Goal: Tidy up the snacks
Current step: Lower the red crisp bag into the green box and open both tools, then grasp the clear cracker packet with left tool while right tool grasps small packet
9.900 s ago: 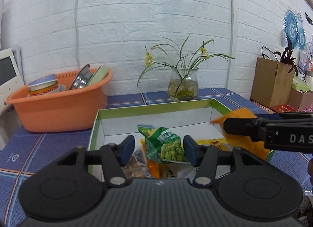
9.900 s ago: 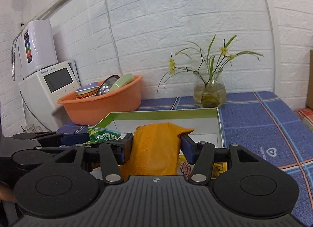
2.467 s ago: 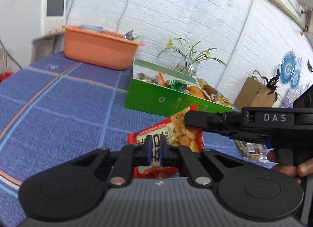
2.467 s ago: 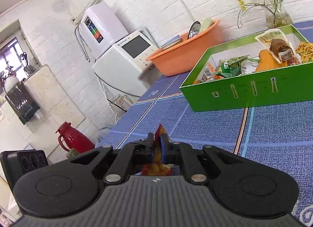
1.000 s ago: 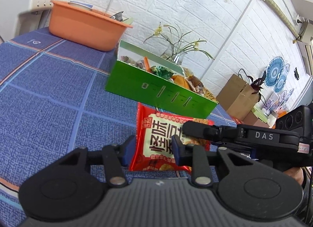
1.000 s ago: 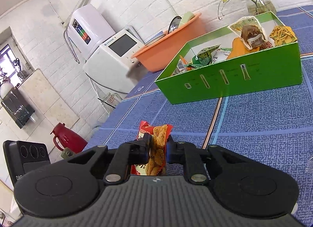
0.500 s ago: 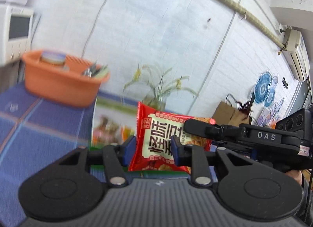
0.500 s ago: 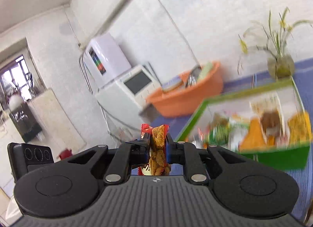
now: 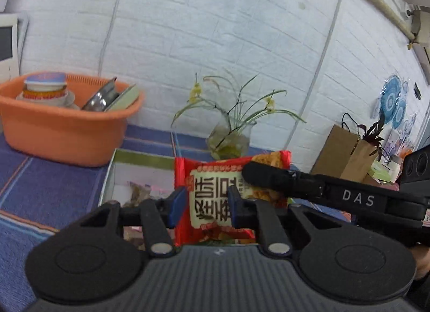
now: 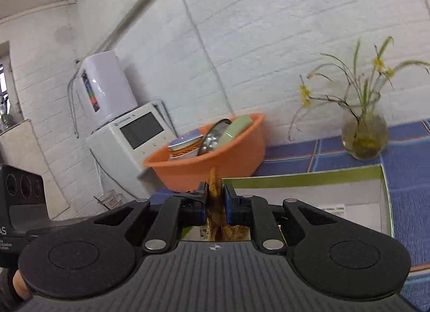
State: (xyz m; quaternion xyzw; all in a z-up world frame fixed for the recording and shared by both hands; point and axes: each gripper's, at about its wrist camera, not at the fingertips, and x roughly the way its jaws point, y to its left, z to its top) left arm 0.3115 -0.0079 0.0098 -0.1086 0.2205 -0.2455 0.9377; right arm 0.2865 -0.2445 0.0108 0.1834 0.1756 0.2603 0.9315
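Observation:
A red snack packet (image 9: 212, 196) with a cream label hangs upright over the green box (image 9: 139, 159), which holds several snacks. My right gripper (image 9: 252, 175) reaches in from the right in the left wrist view and is shut on the packet's upper right corner. In the right wrist view the packet (image 10: 215, 199) shows edge-on, pinched between that gripper's (image 10: 215, 199) blue pads. My left gripper (image 9: 207, 206) is open, its blue pads either side of the packet. The box's white inside and green rim (image 10: 303, 177) lie below.
An orange basin (image 9: 61, 129) with dishes stands at the back left on the blue cloth. A glass vase (image 9: 228, 142) with a plant stands behind the box. A brown paper bag (image 9: 346, 156) is at the right. A white appliance (image 10: 129, 142) stands left of the basin.
Both grippers rose from the table and moved with the packet to above the green box. The left gripper, shut on the packet 2.5 s ago, is open around it.

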